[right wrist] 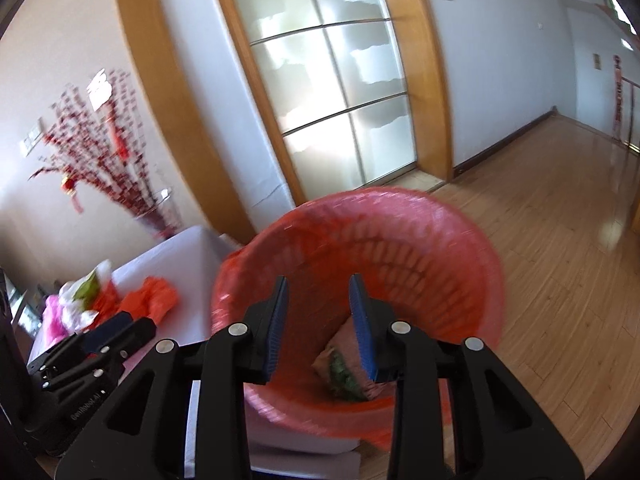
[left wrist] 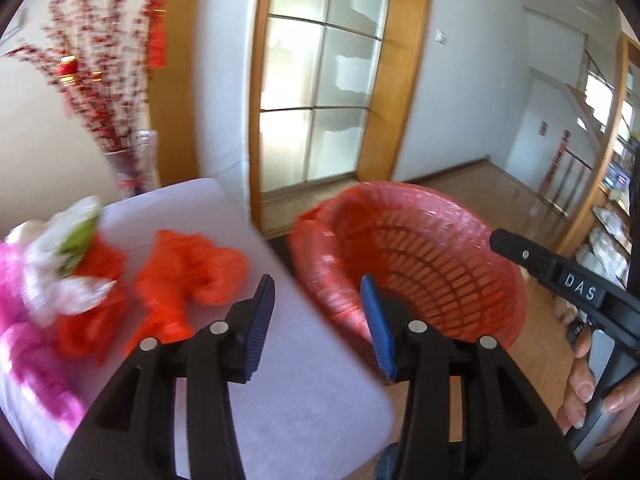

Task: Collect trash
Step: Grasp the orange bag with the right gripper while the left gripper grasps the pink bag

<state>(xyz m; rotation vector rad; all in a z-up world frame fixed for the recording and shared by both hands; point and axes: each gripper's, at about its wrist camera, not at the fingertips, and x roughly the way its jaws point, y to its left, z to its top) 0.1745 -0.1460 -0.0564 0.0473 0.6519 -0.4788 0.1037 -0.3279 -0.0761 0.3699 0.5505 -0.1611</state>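
Observation:
A red mesh trash basket (left wrist: 432,252) lined with a red plastic bag stands on the floor beside a white table (left wrist: 280,360). On the table lie crumpled orange-red bags (left wrist: 188,272), white and green paper (left wrist: 72,248) and a pink bag (left wrist: 24,360). My left gripper (left wrist: 318,324) is open and empty over the table's right edge, right of the trash. My right gripper (right wrist: 318,320) is open and empty above the basket (right wrist: 460,248). A brown and green wrapper (right wrist: 344,368) lies in the basket's bottom. The trash also shows in the right wrist view (right wrist: 148,300).
A glass vase with red blossom branches (left wrist: 136,160) stands behind the table. A sliding glass door with a wooden frame (left wrist: 320,80) is straight ahead. Wooden floor (right wrist: 560,280) stretches to the right. Shelves (left wrist: 616,216) line the far right.

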